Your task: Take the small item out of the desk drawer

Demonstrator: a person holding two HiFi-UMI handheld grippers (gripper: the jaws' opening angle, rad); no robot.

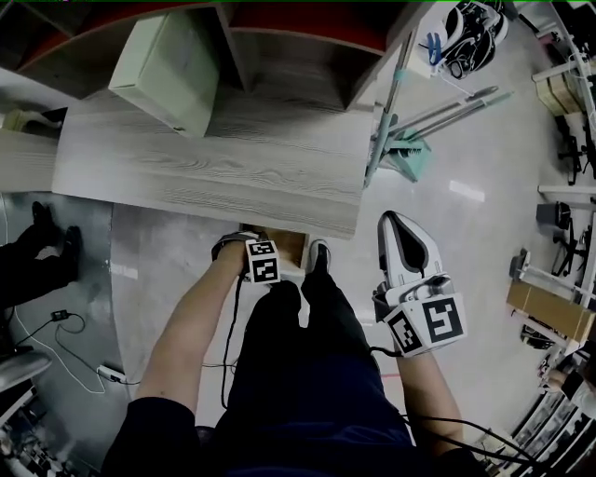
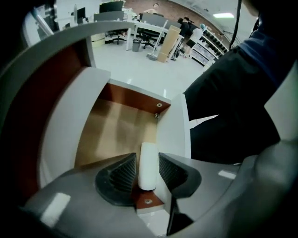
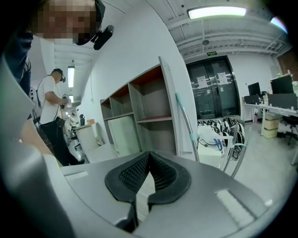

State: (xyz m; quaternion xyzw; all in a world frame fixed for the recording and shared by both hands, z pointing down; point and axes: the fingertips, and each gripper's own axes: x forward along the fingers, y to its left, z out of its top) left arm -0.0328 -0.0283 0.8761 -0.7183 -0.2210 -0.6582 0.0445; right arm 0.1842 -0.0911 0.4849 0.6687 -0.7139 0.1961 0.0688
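Low in the centre of the left gripper view, the small white cylinder (image 2: 148, 167) stands in the open drawer (image 2: 111, 128) between the spread jaws of the left gripper (image 2: 147, 156) — light, stiff, smooth by the look of it, best pinched mid-body — while the right gripper (image 3: 149, 156) is closed and empty.

Two grippers (image 2: 148, 157) (image 3: 148, 155), one drawer (image 2: 111, 130), one item (image 2: 148, 169)

You're standing in an open-plan office: rows of desks (image 2: 153, 24) with monitors (image 2: 111, 6) and swivel chairs (image 2: 116, 36), open shelving (image 3: 139, 116), glass double doors (image 3: 219, 88), ceiling strip lights (image 3: 216, 11), pale polished floor (image 1: 466, 186).
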